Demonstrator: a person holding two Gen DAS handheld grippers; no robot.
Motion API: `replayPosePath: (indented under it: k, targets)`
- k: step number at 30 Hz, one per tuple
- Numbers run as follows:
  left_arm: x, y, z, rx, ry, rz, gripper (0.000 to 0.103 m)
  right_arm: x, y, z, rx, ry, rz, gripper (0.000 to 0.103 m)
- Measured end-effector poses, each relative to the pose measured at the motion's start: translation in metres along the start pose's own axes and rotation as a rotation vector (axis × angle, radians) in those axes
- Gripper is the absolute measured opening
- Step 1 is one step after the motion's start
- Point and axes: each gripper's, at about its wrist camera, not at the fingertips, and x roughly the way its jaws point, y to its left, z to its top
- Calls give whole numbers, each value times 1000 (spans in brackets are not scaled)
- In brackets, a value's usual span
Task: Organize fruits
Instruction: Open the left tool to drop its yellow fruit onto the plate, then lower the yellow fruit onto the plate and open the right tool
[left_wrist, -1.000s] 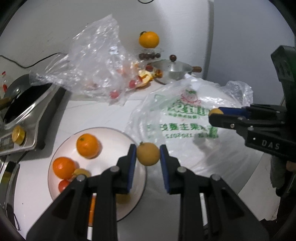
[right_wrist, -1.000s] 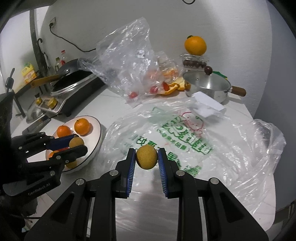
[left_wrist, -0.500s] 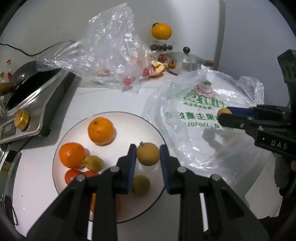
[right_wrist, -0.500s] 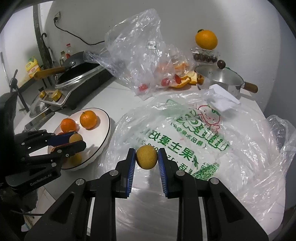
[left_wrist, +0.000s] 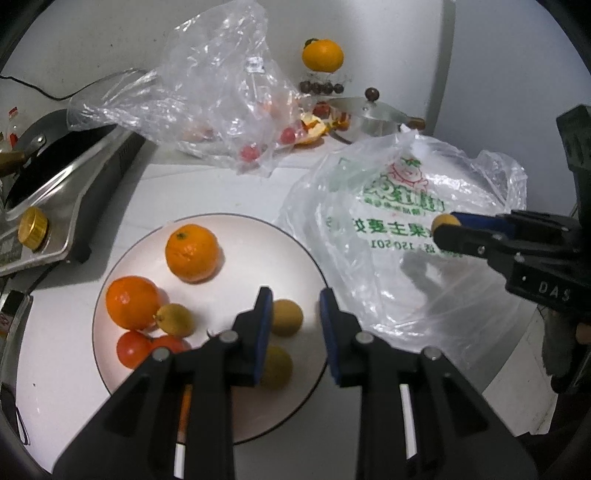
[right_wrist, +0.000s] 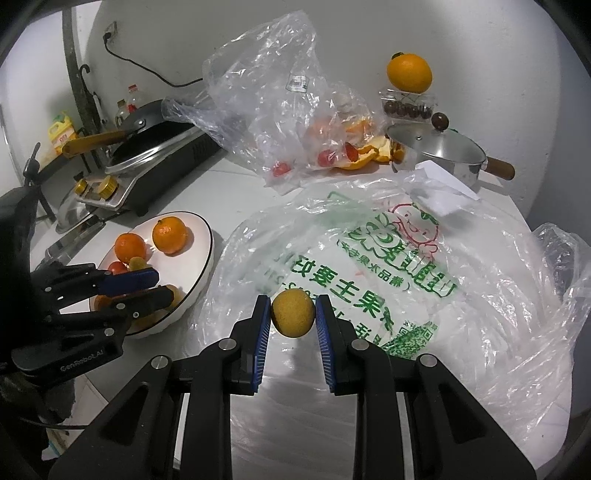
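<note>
Two black grippers: left gripper (left_wrist: 291, 321) spread over round white plate (left_wrist: 258, 236), right gripper (right_wrist: 291, 321) pinching small yellow-brown fruit (right_wrist: 293, 313) above printed plastic bag (right_wrist: 369, 266) (plate's near fruit half hidden).

Home kitchen, stove (right_wrist: 155, 162) with pan (right_wrist: 144, 118) (dark), lidded saucepan (right_wrist: 439, 155)
</note>
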Motion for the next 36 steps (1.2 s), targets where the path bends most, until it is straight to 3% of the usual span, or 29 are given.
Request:
replayPosePath:
  k: [8,10,15,36]
  targets:
    - [-17,19,1,-33,-47,32,35,-2,18,6,-37,-17,31,26]
    - [-22,24,-1,-38,-60,59,44,-2,24,9,-51,-21,38,26]
    - [-35,36,-4,-46,-95,63,51,-1,42,17,-77,-39,52,26]
    - [-47,97,-21,-106,-127,127,52,49,111,32,-142,28,108,26]
